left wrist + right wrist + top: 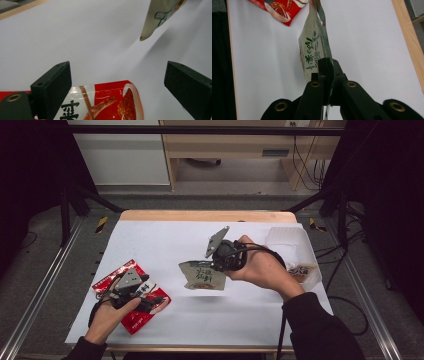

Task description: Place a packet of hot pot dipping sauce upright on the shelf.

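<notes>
A beige snack packet (201,276) with green lettering hangs just above the white table top, pinched at its edge by my right gripper (220,262). In the right gripper view the jaws are shut on the beige packet (314,53). A red snack packet (131,295) lies flat at the front left, and my left gripper (150,301) rests over it with its jaws wide apart. In the left gripper view the red packet (105,102) lies below and between the open fingers (53,87), and a corner of the beige packet (155,22) hangs at the top right.
A clear plastic container (292,245) stands at the right side of the table with another packet (301,269) at its near end. The white sheet (165,245) covers the table, with a wooden edge (205,215) at the back.
</notes>
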Demonstrator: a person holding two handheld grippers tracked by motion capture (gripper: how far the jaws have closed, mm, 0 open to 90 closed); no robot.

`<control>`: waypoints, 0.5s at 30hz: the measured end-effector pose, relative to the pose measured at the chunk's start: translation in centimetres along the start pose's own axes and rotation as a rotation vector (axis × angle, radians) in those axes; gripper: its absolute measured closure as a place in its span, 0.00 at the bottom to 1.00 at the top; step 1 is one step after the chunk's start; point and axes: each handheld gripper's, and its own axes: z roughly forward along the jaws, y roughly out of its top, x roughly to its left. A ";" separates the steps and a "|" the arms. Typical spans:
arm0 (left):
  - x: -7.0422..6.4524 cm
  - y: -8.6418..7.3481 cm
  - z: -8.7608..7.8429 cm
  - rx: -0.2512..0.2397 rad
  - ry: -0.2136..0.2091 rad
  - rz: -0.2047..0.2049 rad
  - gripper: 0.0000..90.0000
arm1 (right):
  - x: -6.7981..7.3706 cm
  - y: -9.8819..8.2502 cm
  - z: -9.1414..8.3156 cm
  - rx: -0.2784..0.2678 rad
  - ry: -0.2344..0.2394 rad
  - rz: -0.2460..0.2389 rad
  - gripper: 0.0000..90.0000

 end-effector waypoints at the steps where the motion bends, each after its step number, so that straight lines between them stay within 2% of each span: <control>1: 0.1 -0.2 0.1 -0.003 0.013 -0.011 0.08 | -0.1 -0.1 -0.3 -0.002 -0.002 -0.001 1.00; 6: 0.5 -0.3 -0.1 -0.017 0.041 -0.026 0.08 | -0.5 -1.0 -2.1 -0.007 -0.010 0.010 1.00; 9: 0.7 -0.4 -0.3 -0.038 0.054 -0.050 0.08 | -0.8 -1.6 -3.3 -0.017 -0.018 0.013 1.00; 15: 0.8 -0.6 -0.5 -0.053 0.073 -0.069 0.08 | -1.5 -2.5 -6.0 -0.027 -0.060 0.015 1.00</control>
